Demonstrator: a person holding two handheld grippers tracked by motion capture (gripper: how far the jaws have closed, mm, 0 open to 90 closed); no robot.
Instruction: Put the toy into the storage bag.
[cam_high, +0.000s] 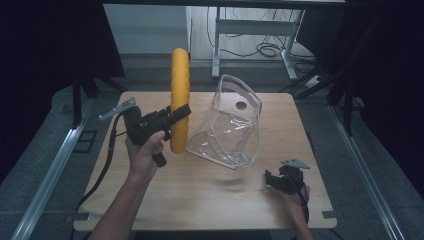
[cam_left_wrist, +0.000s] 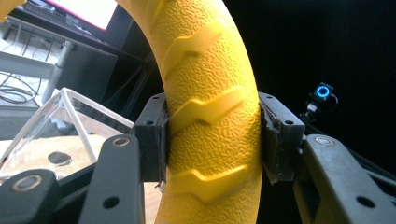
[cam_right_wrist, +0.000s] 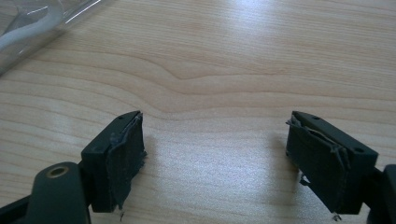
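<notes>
the yellow textured rubber ring with raised zigzag treads (cam_high: 180, 100) is seen edge-on in the high view, so its hole is hidden and it reads as a tall bar; in the left gripper view (cam_left_wrist: 212, 135) its top and bottom are cut off by the frame. the left gripper (cam_high: 181, 113) is clamped on the ring's rim, one black pad pressed to each side. the ring stands on edge, its long axis upright, rising well above the jaws and hanging below them toward the light wooden table (cam_high: 210, 190). just beside this gripper, past the ring, sits the clear plastic pouch with white edging (cam_high: 227, 122), mouth up; nothing can be made out inside it apart from a dark round spot on its wall. the right gripper (cam_right_wrist: 215, 158) rests low over bare wood, jaws spread wide and holding nothing; a corner of the pouch lies ahead of it.
</notes>
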